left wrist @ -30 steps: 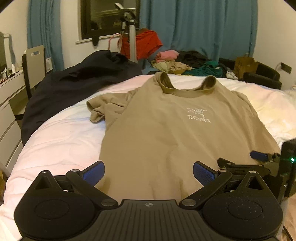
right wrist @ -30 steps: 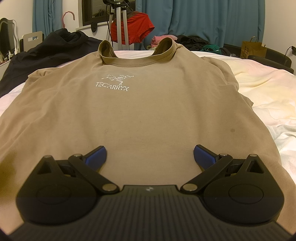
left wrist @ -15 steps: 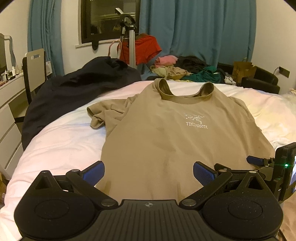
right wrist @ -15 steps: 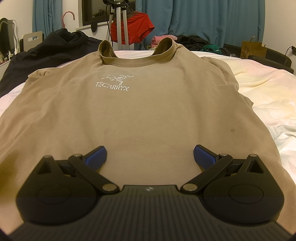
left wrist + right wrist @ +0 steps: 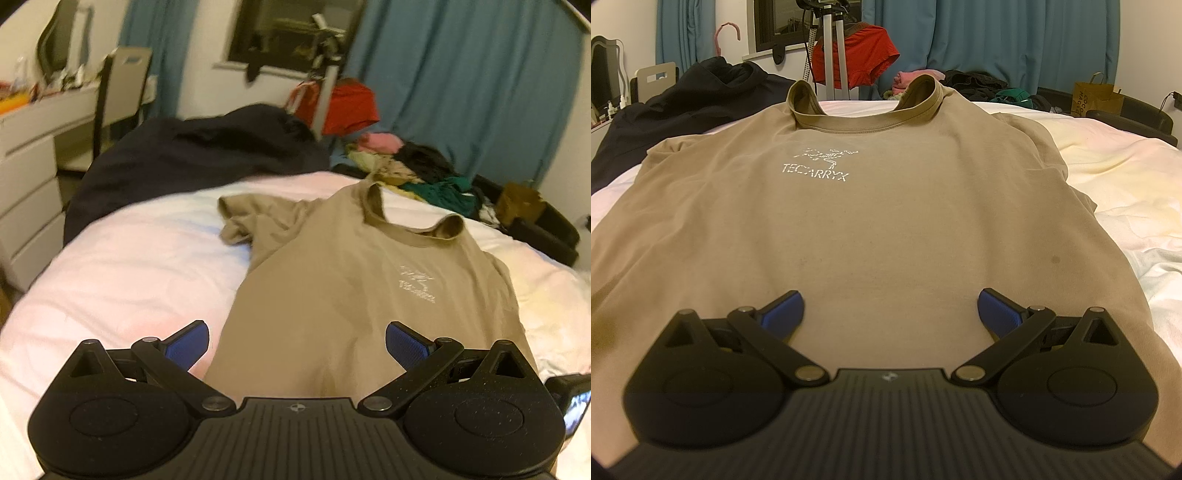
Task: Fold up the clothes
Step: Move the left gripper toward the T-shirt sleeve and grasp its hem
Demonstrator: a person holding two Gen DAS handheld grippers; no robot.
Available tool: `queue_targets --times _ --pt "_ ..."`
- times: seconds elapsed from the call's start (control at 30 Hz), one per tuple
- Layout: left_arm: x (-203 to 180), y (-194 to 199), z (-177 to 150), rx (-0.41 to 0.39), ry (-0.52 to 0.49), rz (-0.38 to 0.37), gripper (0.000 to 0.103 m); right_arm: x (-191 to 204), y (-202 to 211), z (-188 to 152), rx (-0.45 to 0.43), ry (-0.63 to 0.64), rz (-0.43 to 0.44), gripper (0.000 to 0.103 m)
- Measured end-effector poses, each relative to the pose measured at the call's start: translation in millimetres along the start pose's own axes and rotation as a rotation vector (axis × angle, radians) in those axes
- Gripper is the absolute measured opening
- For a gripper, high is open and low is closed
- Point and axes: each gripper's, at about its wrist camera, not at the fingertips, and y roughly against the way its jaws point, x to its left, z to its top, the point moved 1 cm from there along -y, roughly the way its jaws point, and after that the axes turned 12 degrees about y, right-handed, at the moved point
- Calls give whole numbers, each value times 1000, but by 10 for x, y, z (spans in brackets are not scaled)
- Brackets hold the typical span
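A tan T-shirt (image 5: 886, 206) lies spread flat, front up, on a bed with a white cover (image 5: 122, 266). Its collar (image 5: 864, 122) points away from both cameras and its hem is nearest them. A white printed logo (image 5: 816, 166) sits on the chest. In the left wrist view one short sleeve (image 5: 243, 218) is bunched and creased out to the side on the cover; that picture is motion-blurred, so finer wrinkles there cannot be made out.

The right gripper (image 5: 890, 314) sits low over the lower middle of the shirt, its two blue-padded fingers (image 5: 783, 310) spread wide with only tan cloth showing between them. It pinches nothing; whether the pads touch the fabric cannot be told from this angle.

The left gripper (image 5: 297, 347) hangs over the shirt's hem near its left side, jaws likewise spread wide and holding nothing. Its left finger (image 5: 186, 345) shows against the white cover, just beside the shirt's edge, and its right finger (image 5: 406, 347) shows against the tan cloth. A corner of the other device is visible at the lower right edge of this view.

Beyond the shirt, a dark navy garment (image 5: 192, 158) is heaped at the far left side of the bed. Behind it stand a tripod (image 5: 831, 55) with a red garment (image 5: 871, 55) draped over it, a heap of mixed clothes (image 5: 413, 166), teal curtains (image 5: 461, 81), a brown paper bag (image 5: 1097, 98) and a white chest of drawers (image 5: 26, 184).
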Motion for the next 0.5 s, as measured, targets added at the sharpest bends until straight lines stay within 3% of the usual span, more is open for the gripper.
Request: queue_targets --times 0.27,0.5 --pt "39 -111 12 -2 3 24 103 12 -5 0 -3 4 -5 103" --pt "93 -360 56 57 82 -56 101 0 -32 4 -3 -5 6 103"
